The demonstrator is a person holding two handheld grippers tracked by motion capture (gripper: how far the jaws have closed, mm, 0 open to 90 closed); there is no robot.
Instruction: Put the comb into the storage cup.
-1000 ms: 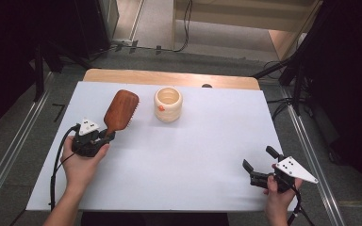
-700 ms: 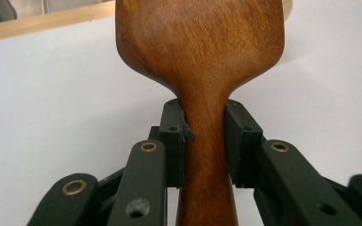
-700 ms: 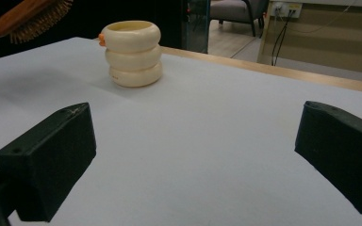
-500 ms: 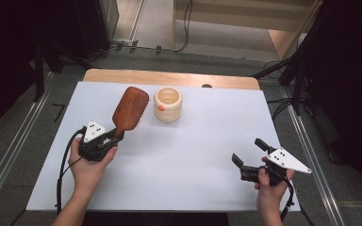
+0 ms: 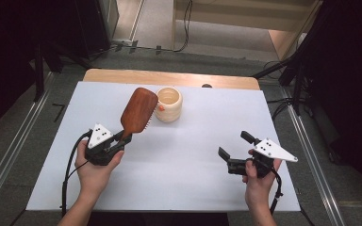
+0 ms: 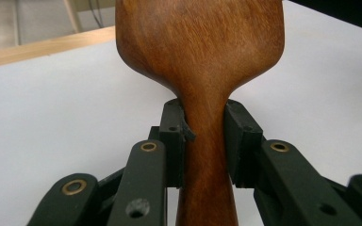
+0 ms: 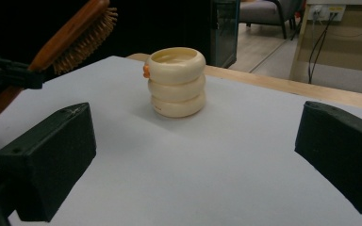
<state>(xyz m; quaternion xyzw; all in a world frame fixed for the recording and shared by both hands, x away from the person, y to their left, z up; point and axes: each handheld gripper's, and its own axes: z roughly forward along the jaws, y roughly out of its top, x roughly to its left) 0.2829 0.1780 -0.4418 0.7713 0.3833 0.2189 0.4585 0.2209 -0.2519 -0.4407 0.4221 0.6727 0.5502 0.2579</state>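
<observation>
A brown wooden hairbrush [image 5: 138, 111] is lifted off the white table, bristles facing down, its head tilted up toward a cream ribbed cup [image 5: 168, 104]. My left gripper [image 5: 122, 137] is shut on the brush's handle [image 6: 206, 155], one black pad on each side. The brush head [image 7: 75, 35] hangs up and left of the cup [image 7: 176, 81], apart from it. The cup stands upright and has a small orange knob on its side. My right gripper [image 5: 235, 146] is held above the table at the right, jaws wide open with nothing between them, pointing toward the cup.
The white table top [image 5: 193, 141] has a wooden strip [image 5: 169, 77] along its far edge. Metal rails [image 5: 311, 155] run along both sides of the table. Cables lie on the floor beyond.
The left gripper has carried the hairbrush to the right, nearer the cup. The right gripper has moved left and up from the table's right front corner.
</observation>
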